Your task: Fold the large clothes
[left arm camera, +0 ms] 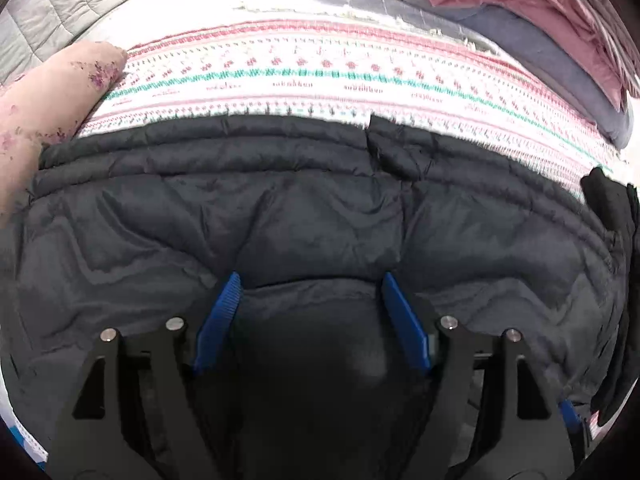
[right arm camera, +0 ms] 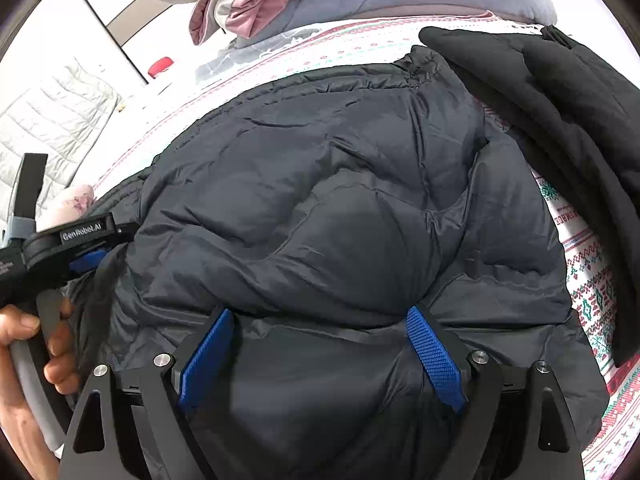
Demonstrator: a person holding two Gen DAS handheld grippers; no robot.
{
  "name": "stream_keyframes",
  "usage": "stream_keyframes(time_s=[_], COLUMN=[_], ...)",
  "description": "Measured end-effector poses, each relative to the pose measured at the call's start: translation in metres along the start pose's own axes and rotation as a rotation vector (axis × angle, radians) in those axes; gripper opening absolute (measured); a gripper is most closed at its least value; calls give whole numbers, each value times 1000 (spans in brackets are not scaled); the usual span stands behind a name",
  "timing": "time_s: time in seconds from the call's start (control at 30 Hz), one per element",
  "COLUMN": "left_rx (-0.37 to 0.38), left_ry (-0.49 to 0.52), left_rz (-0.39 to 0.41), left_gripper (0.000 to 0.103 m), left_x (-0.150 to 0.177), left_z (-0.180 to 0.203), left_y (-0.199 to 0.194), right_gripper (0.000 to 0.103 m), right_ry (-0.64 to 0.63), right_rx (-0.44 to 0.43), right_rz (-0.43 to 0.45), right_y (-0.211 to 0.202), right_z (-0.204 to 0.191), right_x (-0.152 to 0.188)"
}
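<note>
A dark grey puffer jacket [left arm camera: 280, 208] lies spread on a patterned bedspread [left arm camera: 320, 76] and fills most of both views. My left gripper [left arm camera: 312, 292] points steeply down onto the near part of the jacket. Its blue pads [left arm camera: 222, 312] stand wide apart, a puff of fabric bulges between them, and their inner faces are bare. In the right wrist view the jacket [right arm camera: 340, 208] looks bunched and partly folded. My right gripper [right arm camera: 320, 328] stands open the same way over its near edge. The left gripper [right arm camera: 86, 260] shows at the jacket's left side, with a hand [right arm camera: 52, 344] on its handle.
A black quilted garment [right arm camera: 560, 128] lies at the jacket's right, partly over it. A pink floral roll [left arm camera: 52, 112] lies at the left. Pink and blue bedding [left arm camera: 540, 28] is piled at the far side. A grey quilted cover [left arm camera: 48, 12] and a red object [right arm camera: 160, 67] lie further off.
</note>
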State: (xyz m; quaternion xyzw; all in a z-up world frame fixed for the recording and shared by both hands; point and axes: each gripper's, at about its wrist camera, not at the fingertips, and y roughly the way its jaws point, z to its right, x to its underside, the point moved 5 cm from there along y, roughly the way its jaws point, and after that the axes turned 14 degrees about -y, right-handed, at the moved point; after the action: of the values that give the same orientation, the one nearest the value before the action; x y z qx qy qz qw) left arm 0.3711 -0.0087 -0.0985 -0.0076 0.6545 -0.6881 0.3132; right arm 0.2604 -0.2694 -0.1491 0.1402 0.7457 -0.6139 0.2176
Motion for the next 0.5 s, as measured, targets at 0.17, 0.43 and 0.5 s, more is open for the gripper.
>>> stream_keyframes(time_s=[0.17,0.43,0.5], left_rx=[-25,-45,-27], left_ry=[31,47,54], left_rz=[86,71,48], left_gripper=[74,77,77], left_x=[-8,-6,-6], left_z=[9,4,0], left_y=[-6,18,13], right_gripper=[90,90,90], right_ry=[3,-3,-5], right_rx=[2,1,2], right_rz=[0,0,-2], right_y=[0,1,2], right_z=[-2,-3,-3], right_x=[0,0,1])
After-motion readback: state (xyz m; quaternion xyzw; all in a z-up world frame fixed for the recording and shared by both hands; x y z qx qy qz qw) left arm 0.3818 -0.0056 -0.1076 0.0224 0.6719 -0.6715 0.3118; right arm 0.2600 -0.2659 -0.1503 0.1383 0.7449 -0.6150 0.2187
